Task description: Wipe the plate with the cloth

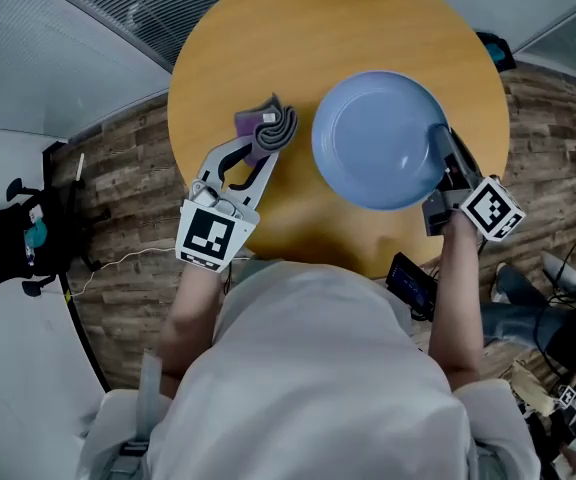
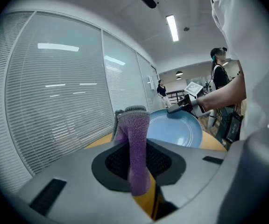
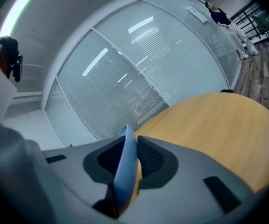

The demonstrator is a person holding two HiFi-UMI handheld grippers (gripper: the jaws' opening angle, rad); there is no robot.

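1. We see a round wooden table [image 1: 268,28] on plank flooring [image 1: 118,183], with blind-covered glass walls [image 2: 50,106] beyond.
2. Our left gripper [image 1: 264,148] pinches the purple cloth [image 1: 270,125] at the blue plate's [image 1: 373,143] nine o'clock.
3. Our right gripper [image 1: 440,140] clamps the plate's three-o'clock rim over the table.

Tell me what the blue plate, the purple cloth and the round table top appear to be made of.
Round blue plate: smooth, with an even colour, a soft sheen and a thin rim. It looks like plastic or melamine, though glazed ceramic can't be ruled out.
Purple and grey cloth: fuzzy looped pile, likely microfibre terry.
Round tan table top: smooth, matt and wood-coloured, probably laminate or veneer.
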